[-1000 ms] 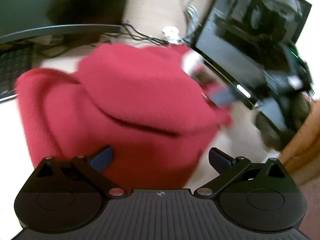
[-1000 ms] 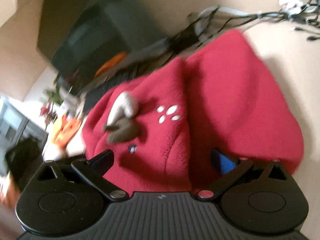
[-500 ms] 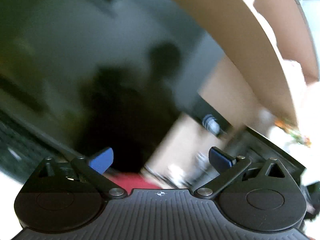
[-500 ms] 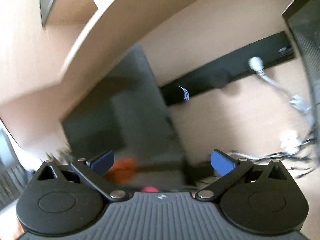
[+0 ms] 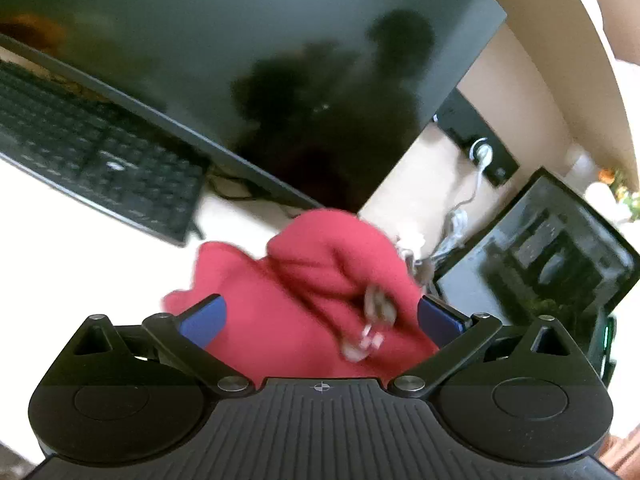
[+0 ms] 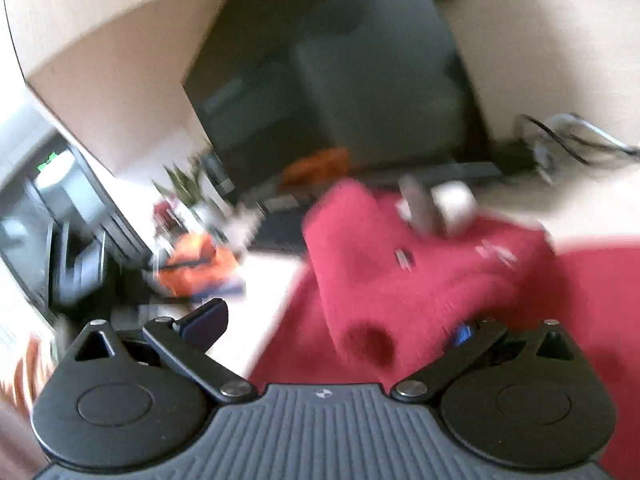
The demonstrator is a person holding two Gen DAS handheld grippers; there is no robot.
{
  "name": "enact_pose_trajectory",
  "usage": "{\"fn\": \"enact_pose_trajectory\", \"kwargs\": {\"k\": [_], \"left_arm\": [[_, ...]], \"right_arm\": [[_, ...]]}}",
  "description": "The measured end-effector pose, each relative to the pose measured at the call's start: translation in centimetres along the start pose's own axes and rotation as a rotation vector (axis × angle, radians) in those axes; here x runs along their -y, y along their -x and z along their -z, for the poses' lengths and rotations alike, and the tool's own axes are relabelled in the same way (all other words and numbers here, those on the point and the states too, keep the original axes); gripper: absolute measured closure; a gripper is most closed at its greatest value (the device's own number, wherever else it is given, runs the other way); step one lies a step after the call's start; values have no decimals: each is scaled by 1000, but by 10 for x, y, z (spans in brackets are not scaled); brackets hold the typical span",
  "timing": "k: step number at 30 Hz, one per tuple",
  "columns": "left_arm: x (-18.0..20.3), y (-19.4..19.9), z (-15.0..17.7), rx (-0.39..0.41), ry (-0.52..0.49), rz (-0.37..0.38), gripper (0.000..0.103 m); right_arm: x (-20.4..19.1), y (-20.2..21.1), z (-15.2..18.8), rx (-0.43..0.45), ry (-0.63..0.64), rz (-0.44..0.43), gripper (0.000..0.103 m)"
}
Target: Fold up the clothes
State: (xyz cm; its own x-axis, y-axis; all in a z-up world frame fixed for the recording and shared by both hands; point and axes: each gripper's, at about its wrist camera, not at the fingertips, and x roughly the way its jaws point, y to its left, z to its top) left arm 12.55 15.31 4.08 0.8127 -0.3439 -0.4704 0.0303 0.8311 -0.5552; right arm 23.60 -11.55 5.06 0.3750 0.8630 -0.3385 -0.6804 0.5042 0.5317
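Observation:
A red fleece garment [image 5: 304, 292] lies bunched on the pale desk, with a small blurred grey and white patch on its front. My left gripper [image 5: 320, 318] is open, and the red heap fills the gap between its blue pads. In the right wrist view the same red fleece garment [image 6: 420, 288] spreads from centre to right, with a white and grey appliqué near its top edge. My right gripper [image 6: 340, 326] is open too; fleece covers most of its right pad and its left pad stands over bare desk. Both views are motion-blurred.
A black keyboard [image 5: 92, 156] and a large dark monitor [image 5: 224, 52] stand behind the garment. A second screen [image 5: 540, 256] leans at the right, with cables [image 5: 460, 220] beside it. An orange object [image 6: 196, 264] and a cardboard panel [image 6: 104, 64] are at the left.
Half a second ago both cameras pointed up at the monitor and wall with almost no garment in sight. Both have swung back down, and the red fleece lies between the fingers again.

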Motion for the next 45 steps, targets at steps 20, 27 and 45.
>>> {"fn": "enact_pose_trajectory", "kwargs": {"k": [20, 27, 45], "left_arm": [[-86, 91, -20, 43, -123, 109, 0], [-66, 79, -24, 53, -192, 323, 0], [-16, 47, -16, 58, -301, 520, 0]], "right_arm": [[-154, 65, -194, 491, -28, 196, 0], [-289, 130, -248, 694, 281, 378, 0], [-385, 211, -289, 872, 634, 586, 0]]}}
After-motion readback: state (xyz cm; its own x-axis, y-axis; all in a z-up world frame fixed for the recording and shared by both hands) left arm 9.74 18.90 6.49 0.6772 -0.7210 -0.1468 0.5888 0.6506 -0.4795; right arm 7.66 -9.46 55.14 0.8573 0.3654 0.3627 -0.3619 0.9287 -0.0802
